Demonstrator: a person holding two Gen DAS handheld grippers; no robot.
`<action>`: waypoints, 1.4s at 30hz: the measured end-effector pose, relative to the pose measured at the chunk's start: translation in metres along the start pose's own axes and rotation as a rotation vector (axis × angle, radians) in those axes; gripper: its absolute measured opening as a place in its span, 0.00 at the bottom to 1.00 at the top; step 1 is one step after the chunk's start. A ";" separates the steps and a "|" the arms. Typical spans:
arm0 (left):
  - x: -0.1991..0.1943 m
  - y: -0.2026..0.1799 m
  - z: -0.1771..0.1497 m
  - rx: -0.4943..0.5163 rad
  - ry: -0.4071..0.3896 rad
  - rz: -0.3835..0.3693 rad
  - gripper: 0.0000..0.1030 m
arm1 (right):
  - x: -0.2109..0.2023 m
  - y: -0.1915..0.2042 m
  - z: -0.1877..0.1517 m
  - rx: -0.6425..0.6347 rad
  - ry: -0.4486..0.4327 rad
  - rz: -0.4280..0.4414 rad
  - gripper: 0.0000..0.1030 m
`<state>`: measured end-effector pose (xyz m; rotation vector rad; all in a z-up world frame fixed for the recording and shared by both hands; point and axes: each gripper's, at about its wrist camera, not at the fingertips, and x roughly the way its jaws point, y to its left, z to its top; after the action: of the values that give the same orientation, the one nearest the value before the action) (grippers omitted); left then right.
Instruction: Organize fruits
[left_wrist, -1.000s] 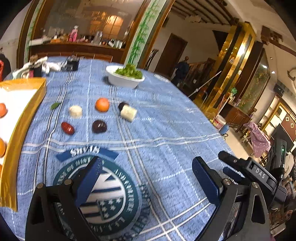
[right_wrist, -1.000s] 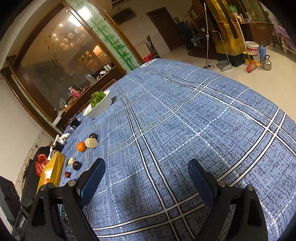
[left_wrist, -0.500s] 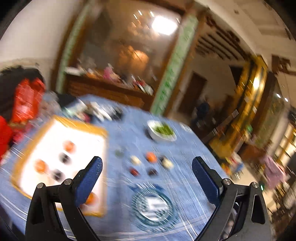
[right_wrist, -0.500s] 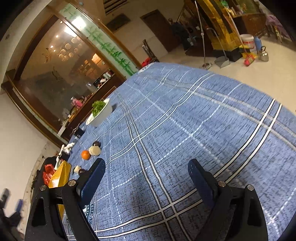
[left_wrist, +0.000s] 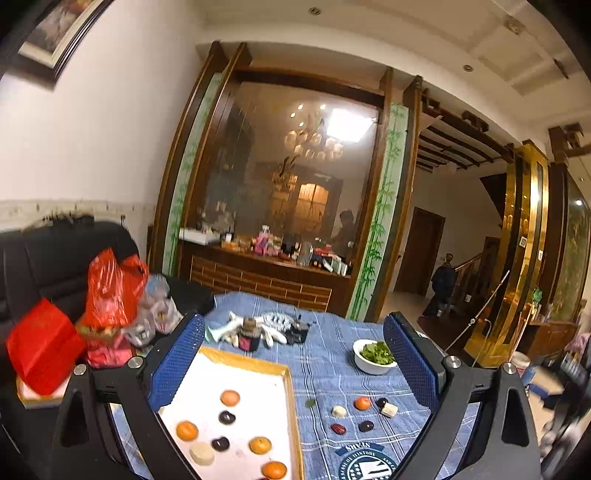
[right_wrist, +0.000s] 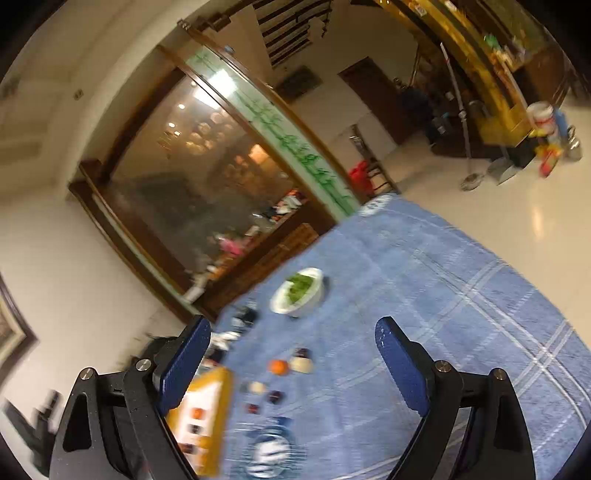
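Note:
A white tray with a gold rim (left_wrist: 290, 391) lies on the blue cloth and holds several small fruits, among them an orange one (left_wrist: 230, 397) and a dark one (left_wrist: 226, 417). Right of it lie loose fruits on the cloth: an orange one (left_wrist: 362, 403), a white piece (left_wrist: 389, 410), a red one (left_wrist: 338, 428), a dark one (left_wrist: 366, 426). My left gripper (left_wrist: 293, 347) is open and empty, held high above the tray. My right gripper (right_wrist: 291, 349) is open and empty, high above the table; the tray (right_wrist: 216, 391) and the orange fruit (right_wrist: 278, 367) show blurred below it.
A white bowl of greens (left_wrist: 373, 356) stands behind the loose fruits and also shows in the right wrist view (right_wrist: 299, 291). A small jar (left_wrist: 249, 334) and white clutter lie at the far table edge. Red bags (left_wrist: 110, 291) sit left of the table on a black sofa.
Both grippers have risen and pulled back from the table. The left view now takes in the whole tray and the room; the right view has swung left and is blurred.

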<state>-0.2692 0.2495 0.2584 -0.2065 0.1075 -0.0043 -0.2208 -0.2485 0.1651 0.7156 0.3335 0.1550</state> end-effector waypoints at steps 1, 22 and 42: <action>-0.003 -0.004 0.005 0.012 -0.012 -0.009 0.94 | -0.001 0.008 0.007 0.005 0.000 0.026 0.91; 0.012 -0.094 0.120 0.291 -0.056 -0.051 1.00 | -0.059 0.200 0.131 -0.426 -0.148 0.154 1.00; 0.270 -0.115 -0.195 0.101 0.850 -0.203 0.33 | 0.310 0.016 -0.092 -0.531 0.676 -0.092 0.69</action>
<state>-0.0212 0.0930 0.0639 -0.1020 0.9310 -0.3013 0.0371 -0.1018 0.0351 0.0989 0.9284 0.3825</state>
